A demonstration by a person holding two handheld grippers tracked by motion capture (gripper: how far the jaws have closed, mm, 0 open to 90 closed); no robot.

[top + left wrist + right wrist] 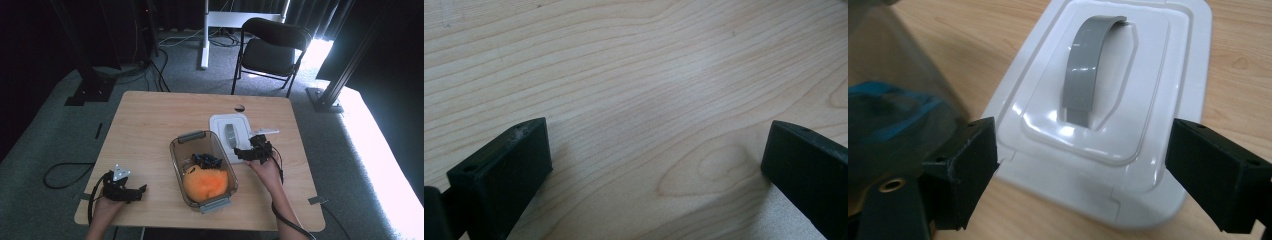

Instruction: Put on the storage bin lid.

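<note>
A clear plastic bin (176,150) with grey end latches stands mid-table, holding an orange soft item (206,182) and a dark blue-black item (206,160). Its white lid (220,124) with a grey handle (229,134) lies flat just right of it. My right gripper (250,151) hovers open over the lid's near end; in the right gripper view the lid (1158,75) and handle (1088,65) lie between the wide-apart jaws of the gripper (1082,172), with the bin wall (893,75) at left. My left gripper (131,192) rests near the table's front left, open over bare wood (649,100).
The wooden table (150,120) has a small dark hole (239,107) near its far edge. A black folding chair (272,50) stands behind the table, with white desk legs (205,35) and cables on the grey carpet beyond. Black frame posts stand at both sides.
</note>
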